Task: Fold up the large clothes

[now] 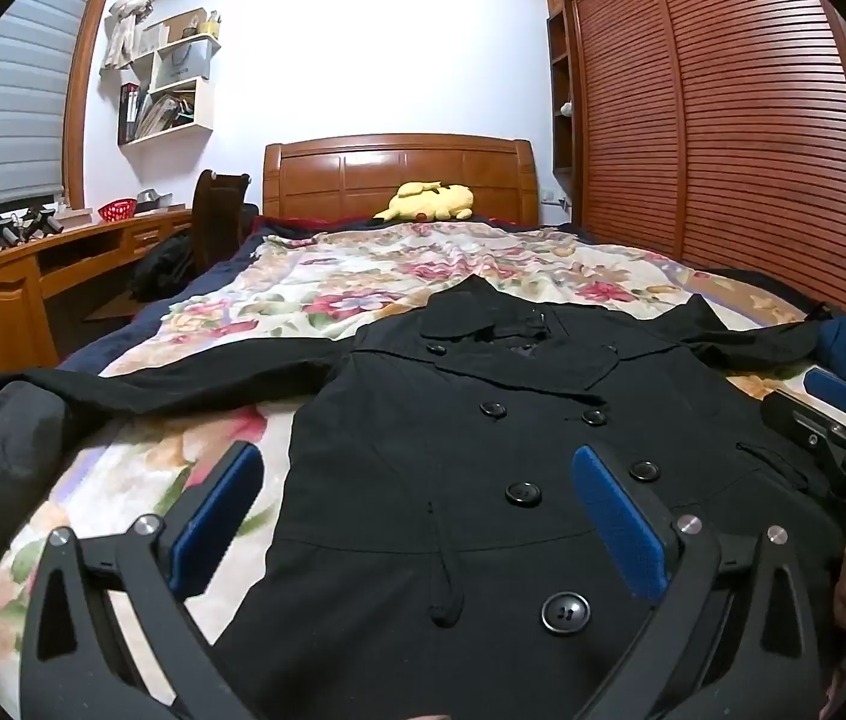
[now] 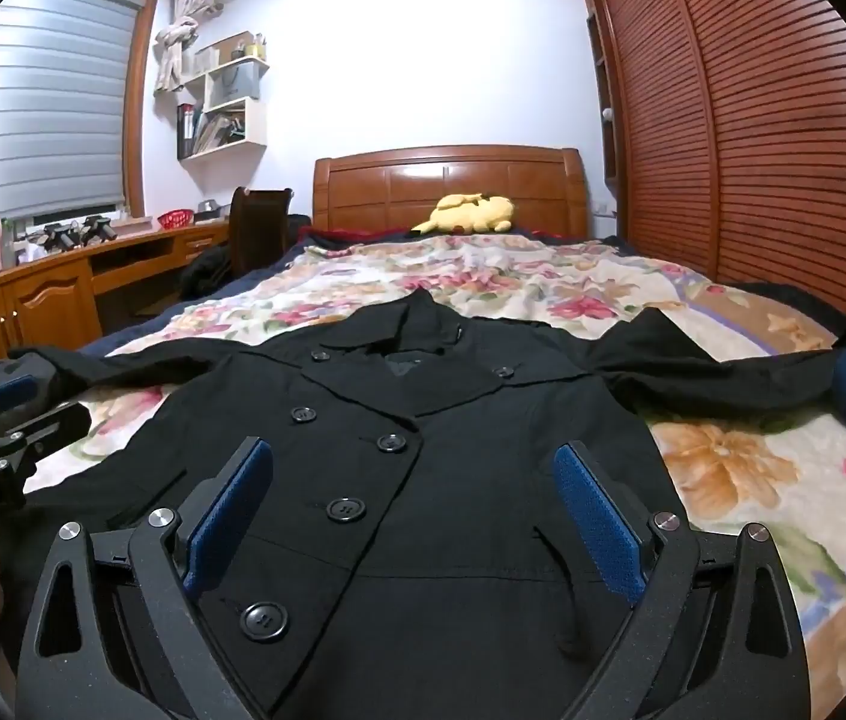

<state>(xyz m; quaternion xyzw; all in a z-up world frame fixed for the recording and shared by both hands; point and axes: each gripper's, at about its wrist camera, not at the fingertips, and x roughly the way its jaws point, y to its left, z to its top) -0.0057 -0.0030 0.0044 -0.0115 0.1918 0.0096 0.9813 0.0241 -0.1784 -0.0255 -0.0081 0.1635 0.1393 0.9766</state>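
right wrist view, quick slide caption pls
Open right gripper poised over a black coat spread flat on the floral bedspread.

Wooden-headboard bed (image 1: 399, 171) with floral quilt (image 1: 363, 276): one black double-breasted coat (image 1: 483, 480) spread flat, sleeves out; one yellow plush toy (image 1: 432, 201) near headboard.

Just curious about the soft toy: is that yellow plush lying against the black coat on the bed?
Apart. The right wrist view shows the yellow plush by the headboard, with floral blanket between it and the black coat.
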